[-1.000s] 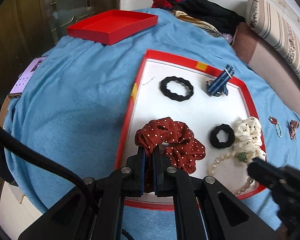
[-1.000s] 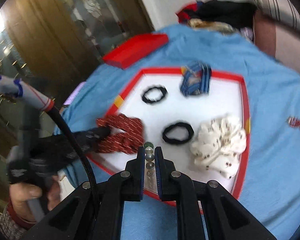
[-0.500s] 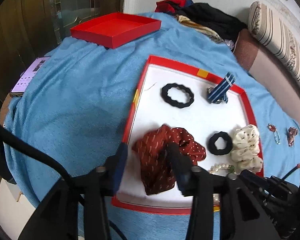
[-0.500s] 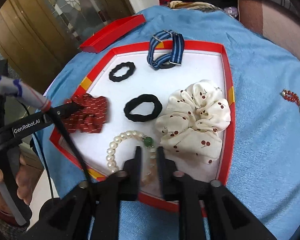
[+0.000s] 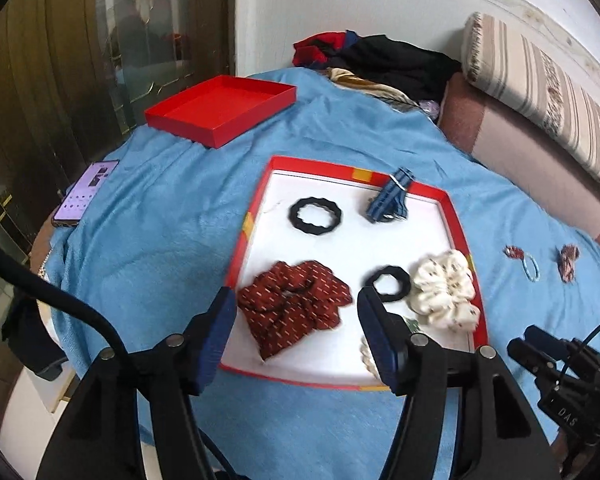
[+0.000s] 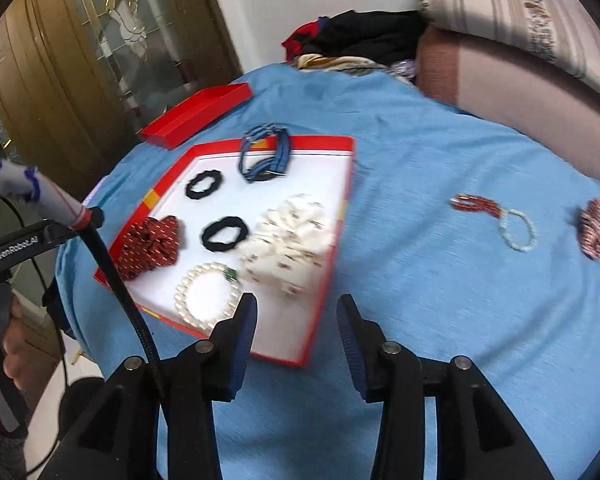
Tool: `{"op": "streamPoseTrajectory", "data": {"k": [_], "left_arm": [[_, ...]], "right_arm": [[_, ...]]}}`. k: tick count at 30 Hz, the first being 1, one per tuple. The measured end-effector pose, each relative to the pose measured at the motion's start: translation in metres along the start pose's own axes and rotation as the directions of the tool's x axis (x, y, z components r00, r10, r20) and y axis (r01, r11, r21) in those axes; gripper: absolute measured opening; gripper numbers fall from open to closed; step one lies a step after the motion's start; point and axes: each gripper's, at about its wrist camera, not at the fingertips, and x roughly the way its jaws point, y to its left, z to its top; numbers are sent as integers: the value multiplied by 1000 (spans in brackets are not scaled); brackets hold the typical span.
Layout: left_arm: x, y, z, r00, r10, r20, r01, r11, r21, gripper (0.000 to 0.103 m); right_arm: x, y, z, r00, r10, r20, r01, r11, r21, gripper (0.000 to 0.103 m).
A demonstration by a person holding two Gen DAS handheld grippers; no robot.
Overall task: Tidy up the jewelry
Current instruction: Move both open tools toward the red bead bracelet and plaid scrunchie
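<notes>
A red-rimmed white tray (image 5: 242,240) lies on the blue blanket. In it are a red dotted scrunchie (image 5: 292,308), two black hair ties (image 5: 296,216) (image 5: 406,284), a white scrunchie (image 5: 446,294) and a blue striped strap (image 5: 392,200). My left gripper (image 5: 296,296) hovers over the red scrunchie without touching it, and its jaws are opening. The pearl bracelet (image 6: 182,294) lies in the tray's near corner. My right gripper (image 6: 297,301) hangs over the tray's near right rim (image 6: 350,168); its jaws are opening with nothing between them.
A beaded bracelet (image 6: 518,230) and a red beaded piece (image 6: 592,232) lie loose on the blanket to the right. A red box lid (image 5: 220,110) and a phone (image 5: 86,192) sit at the left. Clothes (image 5: 380,60) and a striped pillow (image 5: 540,92) are behind.
The left gripper let go of the red scrunchie, opened and rose. The right gripper released the pearl bracelet, opened and swung right, towards the tray's edge.
</notes>
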Motion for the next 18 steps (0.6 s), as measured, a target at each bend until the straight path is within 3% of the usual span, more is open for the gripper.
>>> {"op": "streamPoseTrajectory", "data": {"k": [8, 18], "left_arm": [[-21, -59, -19, 999, 6, 32, -11, 991, 135, 62], [-25, -128, -31, 999, -42, 29, 33, 966, 258, 62]], "right_arm": [[-25, -40, -23, 997, -76, 9, 76, 996, 50, 50], [-48, -95, -40, 988, -153, 14, 150, 980, 132, 51]]}}
